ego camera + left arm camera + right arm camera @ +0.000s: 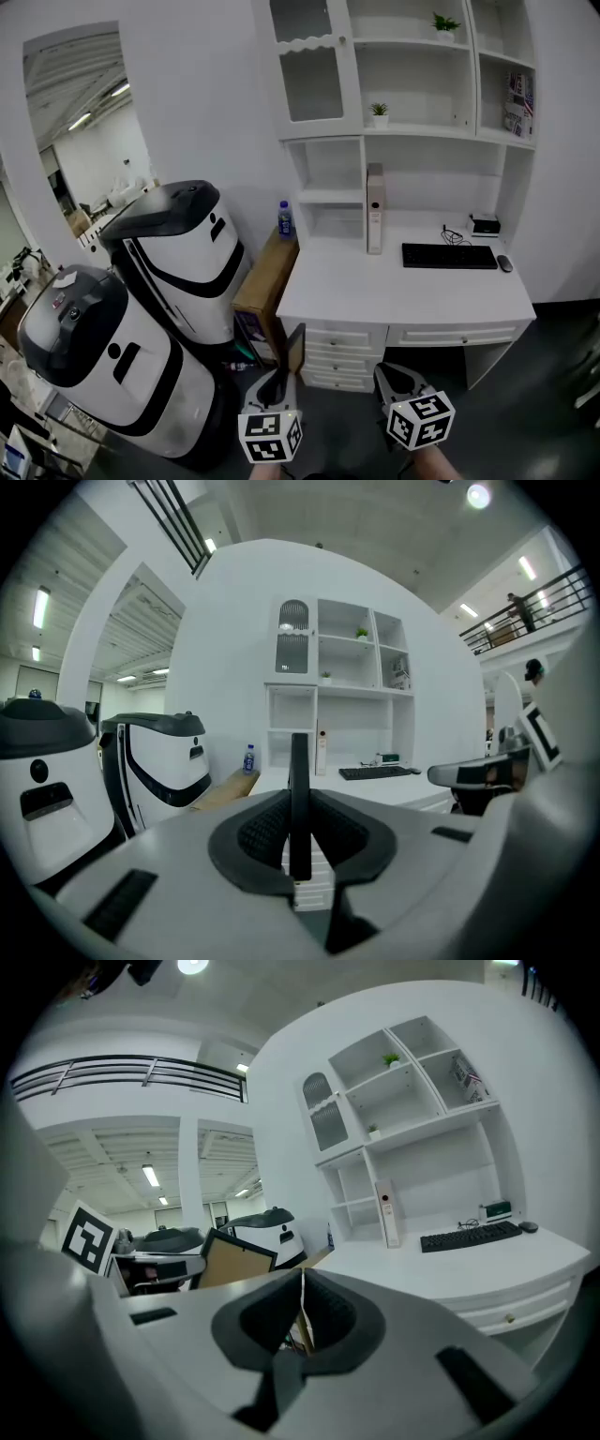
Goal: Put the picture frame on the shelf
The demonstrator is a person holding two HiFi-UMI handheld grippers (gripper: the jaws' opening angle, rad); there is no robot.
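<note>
A thin dark picture frame [296, 345] stands edge-on in my left gripper [281, 380], low in the head view in front of the desk drawers. In the left gripper view the frame [299, 799] is a black upright bar clamped between the jaws of the left gripper [298, 829]. The right gripper view shows the frame's [234, 1262] tan back and black border off to the left. My right gripper [394, 377] hangs beside it, shut and empty [302, 1312]. The white shelf unit [412, 131] rises over the desk [403, 292] ahead.
On the desk lie a black keyboard [449, 256], a mouse [505, 263] and an upright white binder [375, 208]. Small plants [379, 112] stand on the shelves. A water bottle [286, 220] sits on a cardboard box [267, 281] at the left, beside two large white-and-black machines [183, 253].
</note>
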